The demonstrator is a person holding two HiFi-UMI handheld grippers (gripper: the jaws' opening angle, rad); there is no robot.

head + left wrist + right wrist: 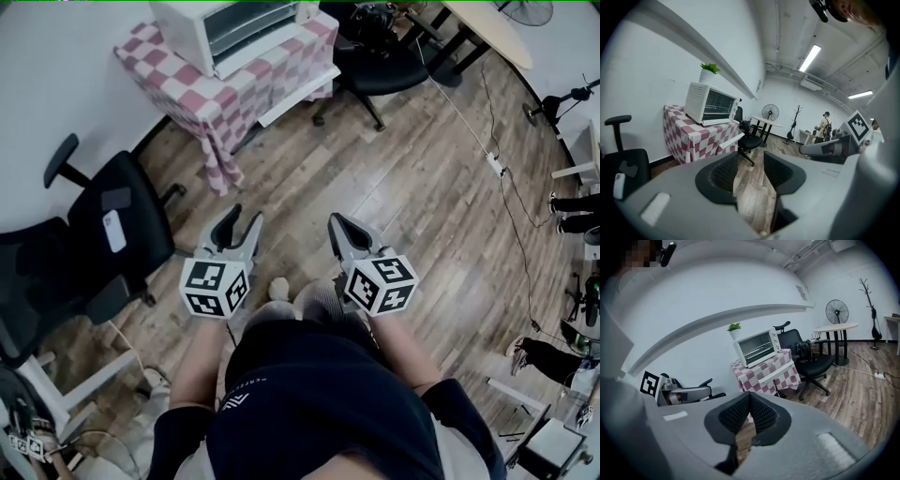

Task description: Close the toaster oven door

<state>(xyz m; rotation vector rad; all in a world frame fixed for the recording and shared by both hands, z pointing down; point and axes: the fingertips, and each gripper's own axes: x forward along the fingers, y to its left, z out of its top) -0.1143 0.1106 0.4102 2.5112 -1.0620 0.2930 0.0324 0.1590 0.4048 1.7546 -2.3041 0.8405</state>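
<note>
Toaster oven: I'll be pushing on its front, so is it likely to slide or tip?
The toaster oven looks wide, boxy and flat-seated, so it probably won't tip. It sits on a draped checked cloth, so a firm push might slide it or bunch the cloth.

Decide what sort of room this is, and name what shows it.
Probably an office or lab workroom: a swivel chair, a round table, a standing fan, and a toaster oven on a checked tablecloth.

The toaster oven [239, 33] is white, its tablecloth [217, 101] red-and-white checked, the chair [98, 246] black, the floor [403, 187] brown.
</note>
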